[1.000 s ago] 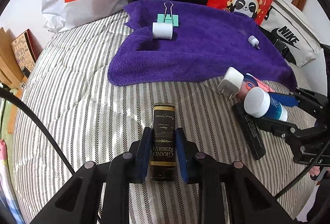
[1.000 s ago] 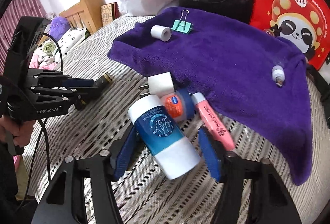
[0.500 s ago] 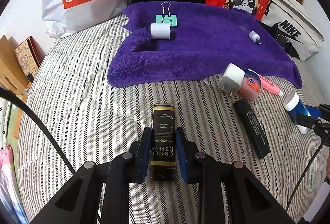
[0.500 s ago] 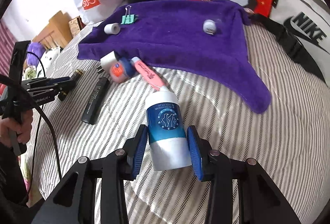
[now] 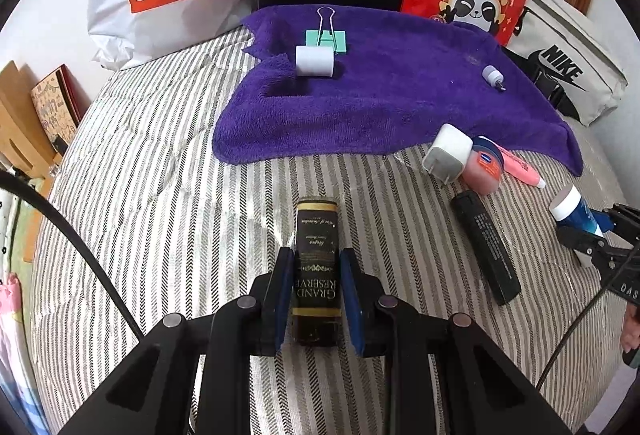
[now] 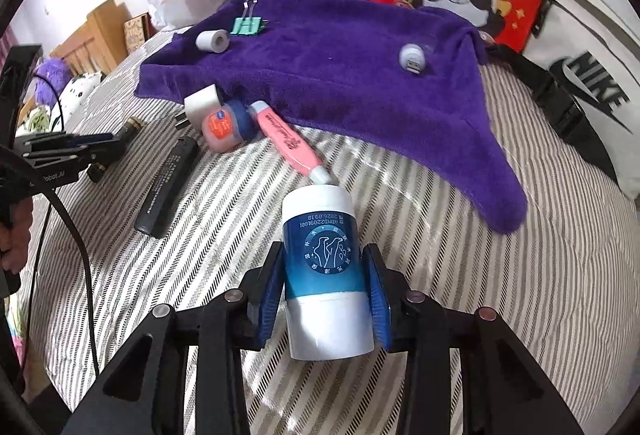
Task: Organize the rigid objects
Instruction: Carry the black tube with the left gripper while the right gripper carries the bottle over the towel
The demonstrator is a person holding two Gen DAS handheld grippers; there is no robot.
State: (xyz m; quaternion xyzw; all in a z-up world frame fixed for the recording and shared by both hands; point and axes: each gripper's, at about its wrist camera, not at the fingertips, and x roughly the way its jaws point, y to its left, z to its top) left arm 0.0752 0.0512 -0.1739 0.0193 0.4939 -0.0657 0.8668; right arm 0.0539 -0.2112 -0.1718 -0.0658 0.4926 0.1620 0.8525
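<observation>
We hold both picks — left gripper [image 5: 316,299] pinching the dark bottle [image 5: 317,267], right gripper [image 6: 325,287] clamping the blue tube [image 6: 325,267] — next, likely onto the purple towel [image 5: 392,95].

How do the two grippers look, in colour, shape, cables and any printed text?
Both are matte black, angular linkage frames with round silver-grey pivot screws. The left gripper and right gripper each carry two flat blue pads on their fingers. A black cable curves past the left one. White lettering ending "Robot.AI" is printed on its side in the right wrist view.
</observation>
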